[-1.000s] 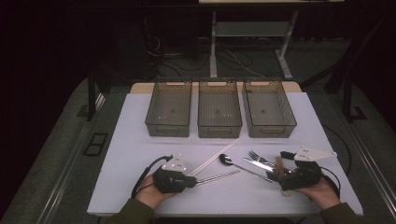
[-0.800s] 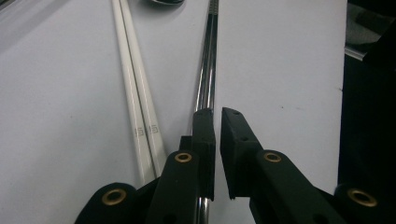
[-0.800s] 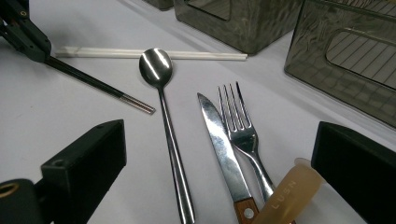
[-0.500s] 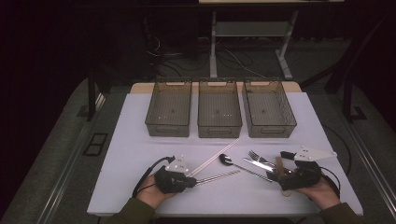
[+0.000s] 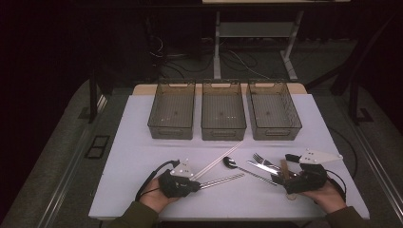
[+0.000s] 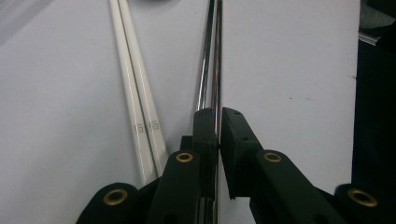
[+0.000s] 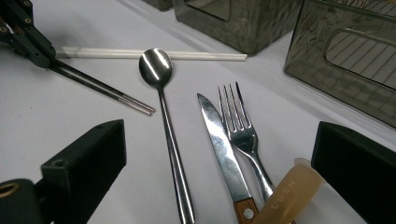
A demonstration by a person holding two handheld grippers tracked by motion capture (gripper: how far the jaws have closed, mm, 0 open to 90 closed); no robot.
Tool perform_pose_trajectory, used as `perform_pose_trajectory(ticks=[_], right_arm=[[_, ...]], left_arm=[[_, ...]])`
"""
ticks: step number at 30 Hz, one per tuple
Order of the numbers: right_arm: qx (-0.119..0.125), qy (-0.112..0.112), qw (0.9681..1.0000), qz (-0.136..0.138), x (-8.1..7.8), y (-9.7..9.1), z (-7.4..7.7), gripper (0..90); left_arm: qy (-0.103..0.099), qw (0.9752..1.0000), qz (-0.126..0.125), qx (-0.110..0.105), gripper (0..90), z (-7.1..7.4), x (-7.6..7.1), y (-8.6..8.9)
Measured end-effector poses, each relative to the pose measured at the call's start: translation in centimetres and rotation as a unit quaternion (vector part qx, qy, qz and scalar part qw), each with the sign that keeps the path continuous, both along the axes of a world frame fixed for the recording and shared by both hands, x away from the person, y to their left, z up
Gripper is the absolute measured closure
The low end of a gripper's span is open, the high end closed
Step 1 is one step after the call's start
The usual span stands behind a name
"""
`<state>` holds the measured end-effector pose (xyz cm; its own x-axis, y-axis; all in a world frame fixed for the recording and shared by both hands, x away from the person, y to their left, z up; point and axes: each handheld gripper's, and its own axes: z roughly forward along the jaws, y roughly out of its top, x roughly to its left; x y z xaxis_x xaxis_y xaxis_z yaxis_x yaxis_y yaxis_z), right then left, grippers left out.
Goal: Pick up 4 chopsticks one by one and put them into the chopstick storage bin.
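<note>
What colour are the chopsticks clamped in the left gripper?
Shiny silver metal chopsticks, clearest in the left gripper view, beside the white chopsticks.

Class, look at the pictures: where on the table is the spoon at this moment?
In the high view the spoon lies near the front middle of the white table, between the metal chopsticks on its left and the knife on its right.

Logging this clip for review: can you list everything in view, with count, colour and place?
Bins: three, smoky clear, far side of table, in a row.
Metal chopsticks: one pair, silver, clamped in left gripper.
White chopsticks: one pair, beside the metal pair.
Spoon: one, silver, mid-table.
Knife: one, silver blade, wooden handle, beside fork.
Fork: one, silver.
Table: one, white.
Left gripper: black, shut.
Right gripper: black, open.
</note>
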<state>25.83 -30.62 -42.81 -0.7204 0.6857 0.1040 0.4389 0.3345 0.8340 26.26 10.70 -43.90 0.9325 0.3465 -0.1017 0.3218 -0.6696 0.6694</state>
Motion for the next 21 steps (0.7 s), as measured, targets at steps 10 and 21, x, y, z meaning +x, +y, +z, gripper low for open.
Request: perform_pose_trajectory(ticks=[10, 21], right_arm=[[0.001, -0.001, 1.0000, -0.001, 0.0, 0.0, 0.0, 3.2], [-0.002, 0.001, 1.0000, 0.000, 0.0, 0.1, -0.1, 3.2]], left_arm=[[0.006, 0.9999, -0.009, 0.010, 81.8, -0.2, -0.1, -0.3], [0.012, 0.9999, -0.008, 0.002, 79.3, -0.4, 0.2, -1.4]])
